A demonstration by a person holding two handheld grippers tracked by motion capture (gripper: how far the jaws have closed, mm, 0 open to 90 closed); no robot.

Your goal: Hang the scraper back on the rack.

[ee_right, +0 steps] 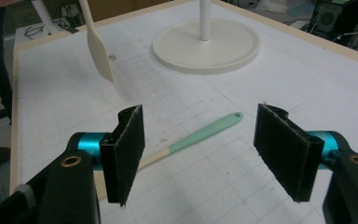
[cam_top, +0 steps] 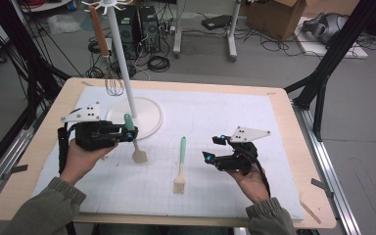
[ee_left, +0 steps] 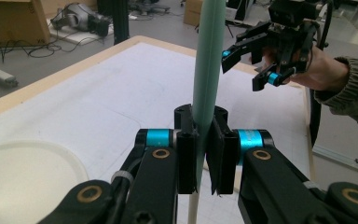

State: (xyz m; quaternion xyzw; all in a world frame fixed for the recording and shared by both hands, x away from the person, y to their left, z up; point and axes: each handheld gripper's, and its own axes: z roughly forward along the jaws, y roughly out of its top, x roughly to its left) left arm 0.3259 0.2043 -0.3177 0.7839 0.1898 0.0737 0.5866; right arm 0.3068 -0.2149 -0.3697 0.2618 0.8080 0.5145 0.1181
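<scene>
My left gripper [cam_top: 129, 133] [ee_left: 205, 154] is shut on the green handle of a spatula [ee_left: 208, 70], near the white stand's base. The spatula's cream blade [cam_top: 139, 156] [ee_right: 98, 51] hangs down just above the mat. A pastry brush [cam_top: 181, 164] [ee_right: 191, 137] with a green handle and pale bristles lies flat mid-mat. My right gripper [cam_top: 213, 148] [ee_right: 209, 154] is open just right of the brush, jaws wide with nothing between the pads. In the left gripper view, the right gripper [ee_left: 248, 66] hovers open farther off.
A white hanging stand with a round base [cam_top: 149, 117] [ee_right: 223, 51] and tall pole [cam_top: 122, 54] stands at the mat's back left. A wire whisk [cam_top: 111, 83] with a brown handle hangs from its top. The white gridded mat [cam_top: 235, 117] covers the wooden table.
</scene>
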